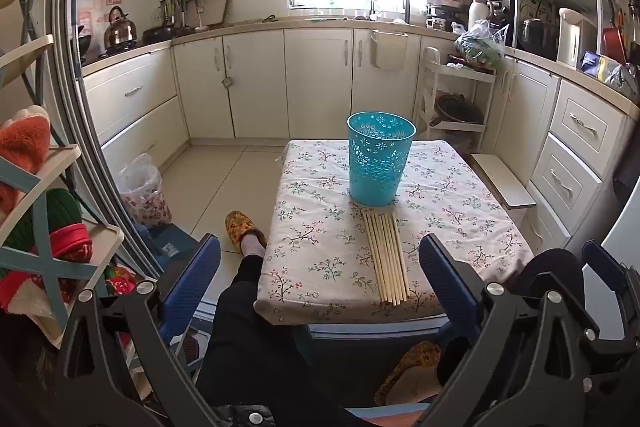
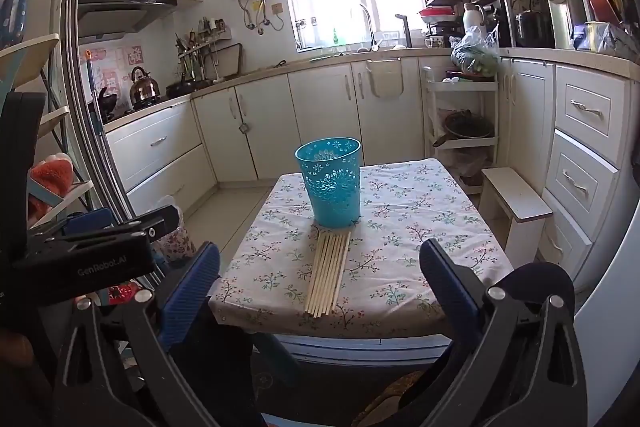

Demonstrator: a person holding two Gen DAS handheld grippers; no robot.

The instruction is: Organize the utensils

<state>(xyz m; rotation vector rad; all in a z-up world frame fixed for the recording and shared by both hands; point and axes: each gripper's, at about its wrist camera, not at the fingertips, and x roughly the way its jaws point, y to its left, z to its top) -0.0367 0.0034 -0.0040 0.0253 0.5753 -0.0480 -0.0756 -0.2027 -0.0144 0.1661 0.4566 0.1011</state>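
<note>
Table (image 1: 320, 267) in a floral cloth fills the centre of both views; a perforated blue cup (image 1: 380, 159) stands upright mid-frame, wooden chopsticks (image 1: 387, 259) lying just below it. Left gripper (image 1: 320, 283) and right gripper (image 2: 320, 283) gape wide, empty, at bottom.

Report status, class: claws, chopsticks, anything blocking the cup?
Left claw open, empty; right claw open, empty. Chopsticks lying bundled on tablecloth, tips against blue cup. Cup upright, nothing blocking.
</note>
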